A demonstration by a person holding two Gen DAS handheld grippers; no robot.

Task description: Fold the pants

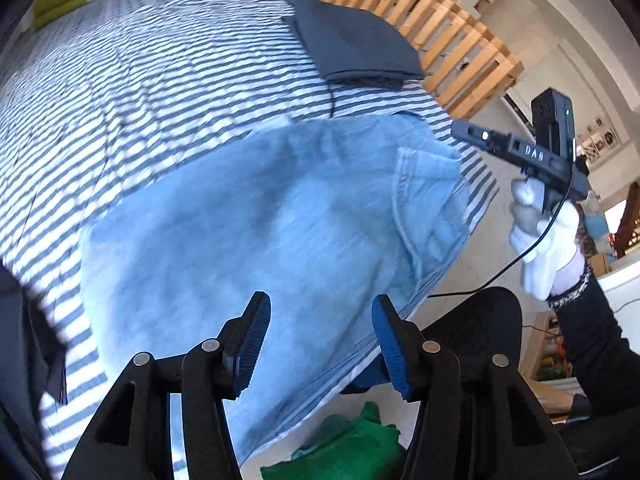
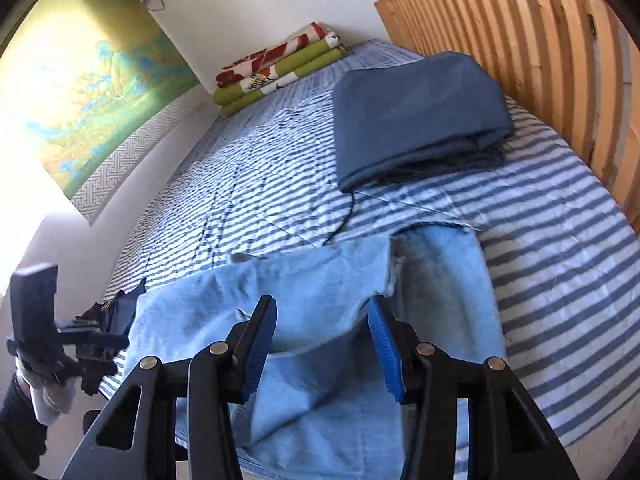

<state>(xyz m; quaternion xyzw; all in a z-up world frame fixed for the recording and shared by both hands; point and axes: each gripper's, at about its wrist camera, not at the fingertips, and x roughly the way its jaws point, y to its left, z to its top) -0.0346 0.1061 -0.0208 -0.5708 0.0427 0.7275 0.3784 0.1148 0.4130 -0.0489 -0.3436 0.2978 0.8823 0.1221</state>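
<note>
Left wrist view
- Left gripper: jaws apart, nothing between the blue pads; hangs over the near part of the pants, pads clear of the cloth.
- Pants: light blue denim, spread on the striped bedspread at the near edge of the bed; pocket seam toward the right side. Picture blurred here, so folds are hard to read.
- Right gripper: seen from the side at right, off the bed edge, held in a white-gloved hand with a black sleeve; jaw state cannot be told from this angle.
- Folded dark blue cloth: on the far part of the bed, next to the wooden slatted headboard.
- Green cloth: on the floor below the bed edge.

Right wrist view
- Right gripper: jaws parted, pads empty; over the pants, not pressing on them.
- Pants: near bed edge, one layer lapped over another, with a raised fold between the fingers.
- Left gripper: low left, beside the pants' left edge; jaws not readable here.
- Folded blankets: green and floral, stacked at the far wall.
- Wall hanging: landscape painting, left wall.
</note>
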